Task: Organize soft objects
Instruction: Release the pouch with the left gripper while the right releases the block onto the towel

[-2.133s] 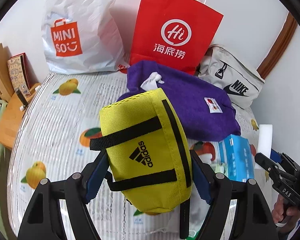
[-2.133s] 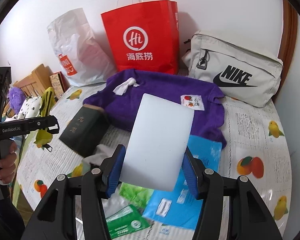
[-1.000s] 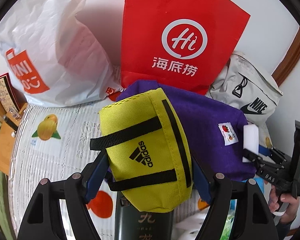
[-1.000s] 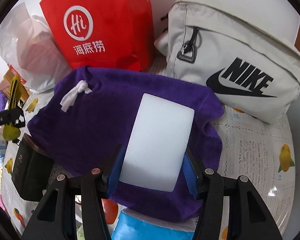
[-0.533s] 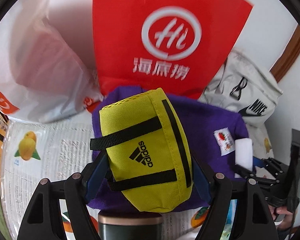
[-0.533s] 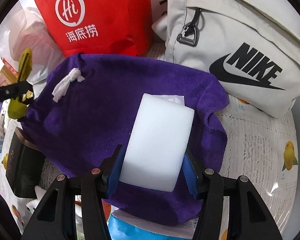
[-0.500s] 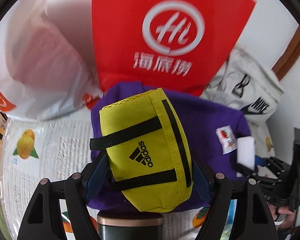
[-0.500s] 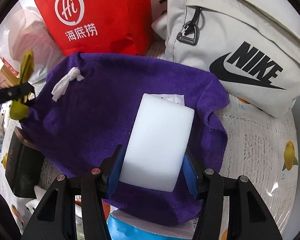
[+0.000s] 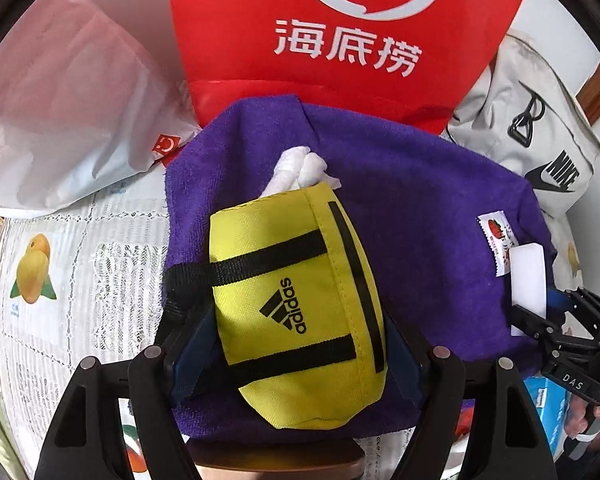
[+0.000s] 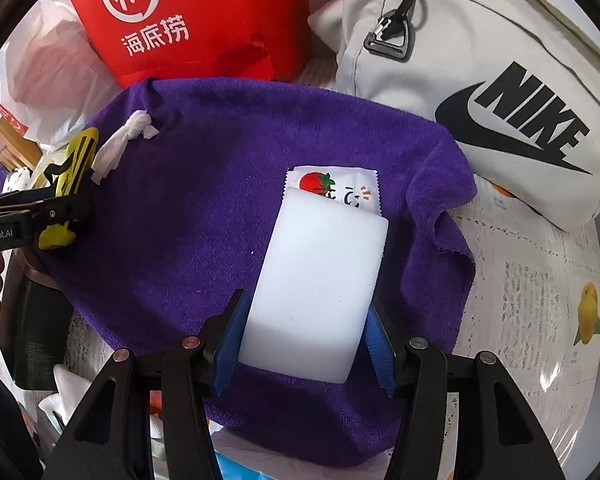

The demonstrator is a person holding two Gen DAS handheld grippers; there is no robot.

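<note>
Both our grippers have come in low over the purple towel (image 10: 204,200) since a second ago. Our left gripper (image 9: 296,344) clamps the yellow Adidas pouch (image 9: 292,300) above the towel's left half; our right gripper (image 10: 306,340) pinches the white sponge (image 10: 320,292) over the towel's strawberry label (image 10: 336,188), near the Nike bag (image 10: 500,80).

Both wrist views; close above purple towel (image 9: 440,216)
</note>
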